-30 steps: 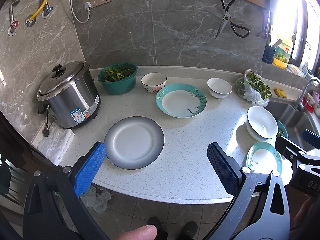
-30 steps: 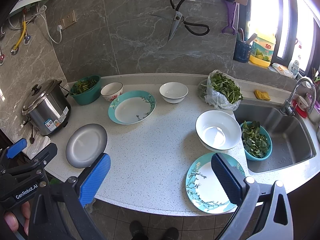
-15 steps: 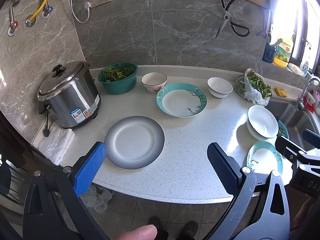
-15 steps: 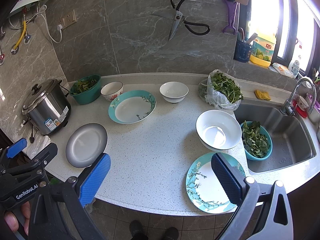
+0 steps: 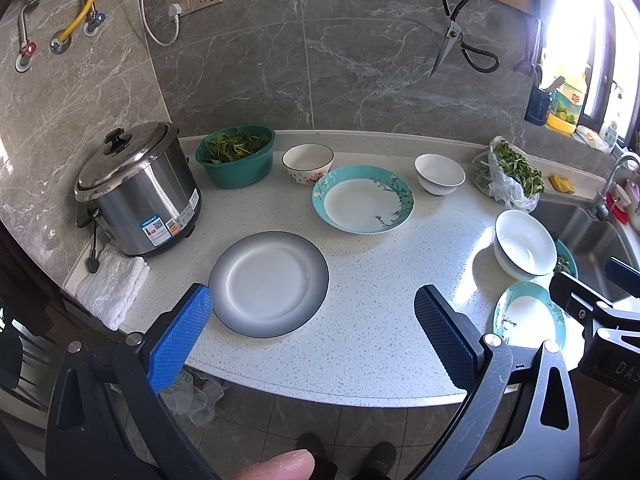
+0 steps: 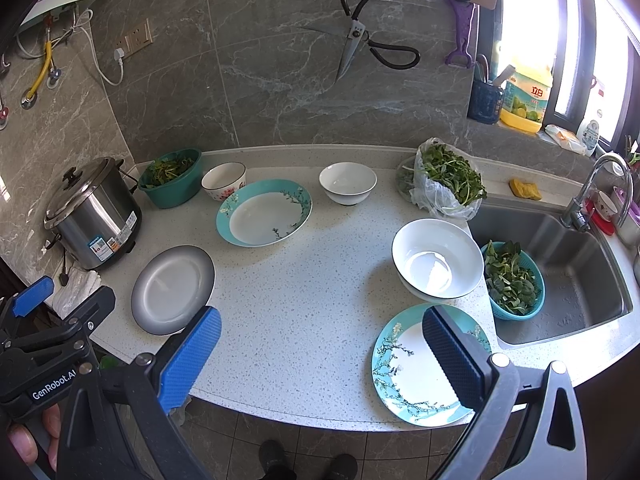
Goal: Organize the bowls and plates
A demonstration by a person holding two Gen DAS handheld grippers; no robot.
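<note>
Left gripper (image 5: 312, 332) hangs spread wide and empty over the counter's front edge, just short of the grey-rimmed round plate (image 5: 269, 284). Right gripper (image 6: 320, 356), likewise spread and empty, hovers beside the teal floral plate (image 6: 416, 376) at the speckled white countertop (image 6: 312, 304) lip; the large white bowl (image 6: 438, 261) sits just behind.

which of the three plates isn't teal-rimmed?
The grey plate at the counter's left end, beside the rice cooker. It has a dark rim fading to white. The other two plates are teal with a branch pattern.
</note>
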